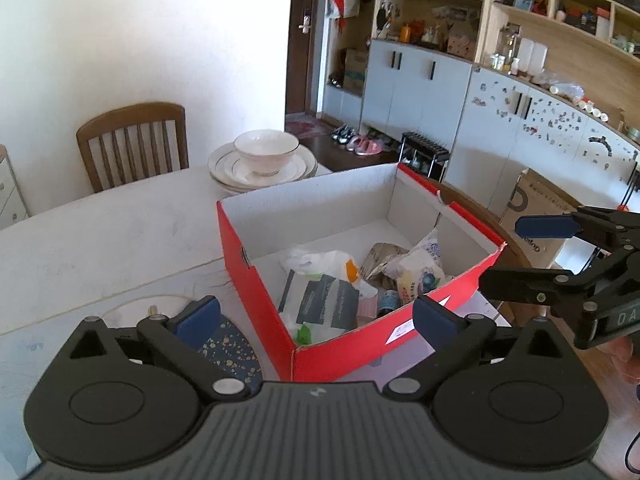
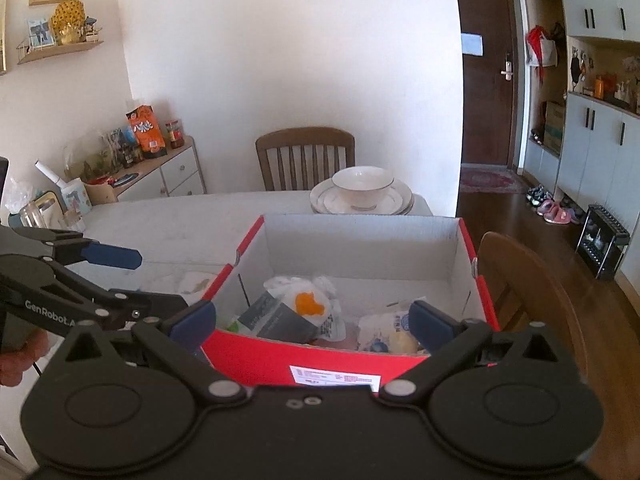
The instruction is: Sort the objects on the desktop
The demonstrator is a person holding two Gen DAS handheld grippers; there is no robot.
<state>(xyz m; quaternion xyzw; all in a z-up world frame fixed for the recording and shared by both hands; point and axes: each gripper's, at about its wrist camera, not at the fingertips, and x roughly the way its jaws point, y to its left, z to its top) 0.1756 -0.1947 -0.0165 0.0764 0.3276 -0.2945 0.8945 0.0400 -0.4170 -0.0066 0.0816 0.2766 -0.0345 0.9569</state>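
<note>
Left wrist view: the left hand-held gripper [image 1: 316,316] stands wide and empty just short of the red box [image 1: 264,280], where packets [image 1: 416,268] lie gathered (the sorting bin, I judge). The right hand-held gripper [image 1: 508,252] hangs beside it, wide and empty.

Right wrist view: the bowl [image 2: 363,189] sits on plates at the worktop [image 2: 180,216] edge, clear of the box.

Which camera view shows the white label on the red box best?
The right wrist view: the white label faces the camera nearly straight on the near wall of the red box, almost whole. In the left wrist view the label lies slanted on the box's side wall, partly hidden behind a finger.
</note>
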